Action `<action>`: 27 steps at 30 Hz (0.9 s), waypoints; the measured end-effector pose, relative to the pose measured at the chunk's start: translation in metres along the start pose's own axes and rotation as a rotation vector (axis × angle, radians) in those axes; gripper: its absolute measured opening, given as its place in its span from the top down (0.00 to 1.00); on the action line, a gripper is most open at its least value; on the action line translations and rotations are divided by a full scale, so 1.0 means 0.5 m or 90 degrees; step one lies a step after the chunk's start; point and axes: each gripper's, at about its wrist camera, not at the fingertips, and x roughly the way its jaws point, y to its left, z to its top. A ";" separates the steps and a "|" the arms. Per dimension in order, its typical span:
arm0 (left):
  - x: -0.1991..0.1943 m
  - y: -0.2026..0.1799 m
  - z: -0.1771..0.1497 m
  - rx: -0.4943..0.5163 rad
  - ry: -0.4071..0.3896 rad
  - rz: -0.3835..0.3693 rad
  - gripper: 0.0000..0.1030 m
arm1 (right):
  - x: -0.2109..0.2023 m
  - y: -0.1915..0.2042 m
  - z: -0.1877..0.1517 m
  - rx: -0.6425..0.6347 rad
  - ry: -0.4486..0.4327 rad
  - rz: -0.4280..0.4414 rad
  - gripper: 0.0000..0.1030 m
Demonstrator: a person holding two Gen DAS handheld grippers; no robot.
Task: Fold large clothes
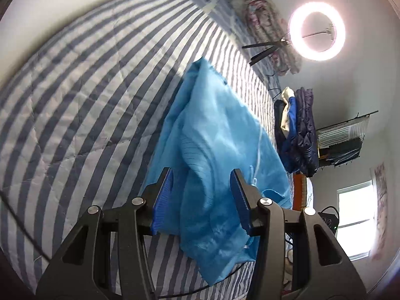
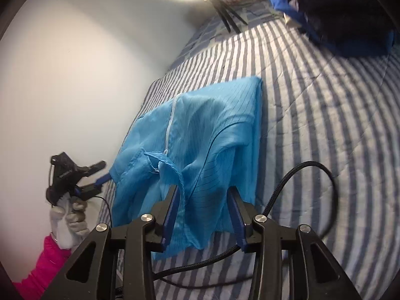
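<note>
Blue garment [image 1: 212, 150] lay folded on the striped bed quilt [image 1: 75, 100], zipper visible in the right wrist view.

Left claw [image 1: 201, 195] was spread, jaws apart with garment fabric showing between the blue pads [image 1: 162, 200]; pads not pressing on it, cloth running from the jaws toward 12 o'clock in that view. Whether the fabric touched the pads, can't tell.

Right claw [image 2: 203, 215] was also spread, not pinching. The garment [image 2: 195, 135] near edge and collar sat between the jaws and extended toward 11 o'clock; cloth looked loose, no grip.

From the right wrist view, the left claw [image 2: 100, 172] sat at 9 o'clock of the garment, at its edge, held by a gloved hand [image 2: 67, 220] with a pink sleeve [image 2: 42, 265].

Black braided cable [image 2: 300, 187] looped on the quilt at 3 o'clock of the right claw. Dark clothes pile [image 2: 337, 12] at 1 o'clock, well apart from the garment. Ring light [image 1: 317, 31] on, beyond the bed edge.
</note>
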 end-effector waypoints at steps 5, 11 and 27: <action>0.033 0.009 0.012 -0.010 0.028 -0.026 0.97 | 0.039 -0.016 0.008 0.036 0.018 0.022 0.76; 0.015 -0.011 0.008 0.024 0.041 -0.034 1.00 | 0.017 -0.053 -0.003 0.144 -0.002 0.176 1.00; 0.045 0.013 -0.024 0.088 0.036 0.119 1.00 | 0.042 0.000 -0.044 0.025 0.085 -0.010 0.97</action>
